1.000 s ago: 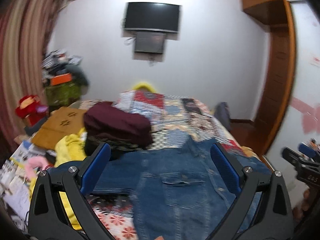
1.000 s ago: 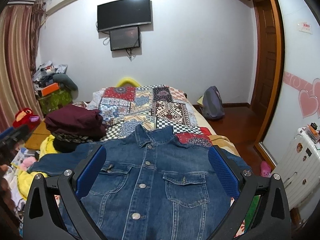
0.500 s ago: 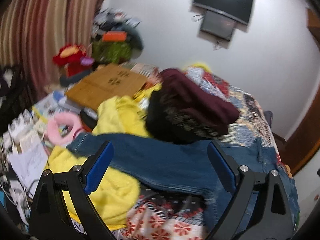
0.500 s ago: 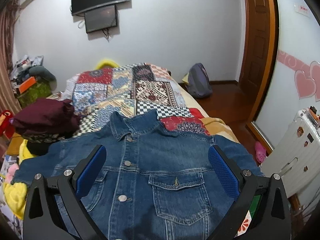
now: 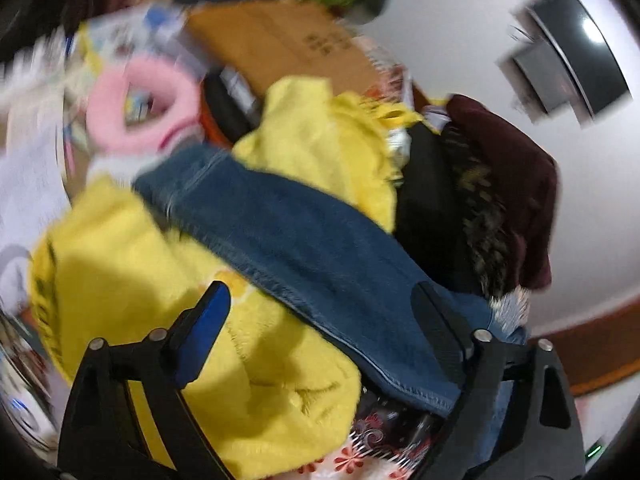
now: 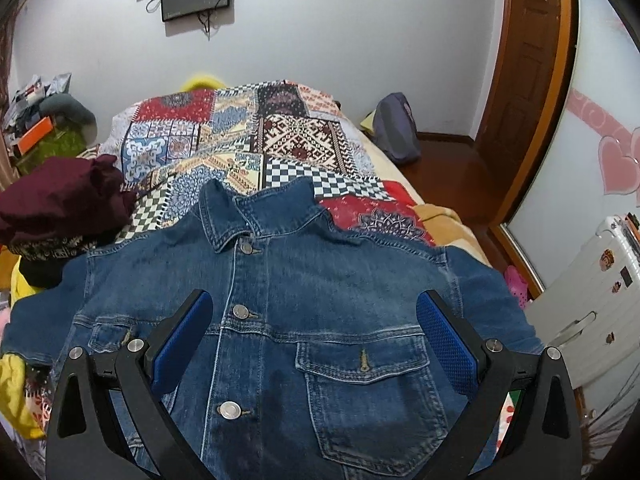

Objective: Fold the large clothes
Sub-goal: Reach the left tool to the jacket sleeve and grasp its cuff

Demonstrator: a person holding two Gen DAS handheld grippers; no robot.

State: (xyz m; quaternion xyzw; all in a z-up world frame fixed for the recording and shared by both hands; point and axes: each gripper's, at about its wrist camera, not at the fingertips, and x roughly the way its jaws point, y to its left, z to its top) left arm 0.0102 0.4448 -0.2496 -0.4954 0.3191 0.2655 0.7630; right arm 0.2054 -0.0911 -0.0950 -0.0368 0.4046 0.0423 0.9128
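One denim jacket (image 6: 304, 300) lies front-up and buttoned across the near end of the bed, collar toward the far wall, its sleeve (image 5: 304, 256) stretched out sideways over a yellow fleece garment (image 5: 168, 312). The left gripper (image 5: 320, 320) hangs over that sleeve with its jaws wide apart — they have just been closing a little, and the sleeve runs between them untouched by either pad. The right gripper (image 6: 312, 332) hovers above the jacket's chest, jaws spread wide, nothing pinched. Beside the sleeve sits a stack of folded clothes topped by a maroon piece (image 6: 60, 196), on the patchwork bedspread (image 6: 240, 132). A pink fluffy ring (image 5: 140, 108) lies just beyond the cuff — that view is blurred.
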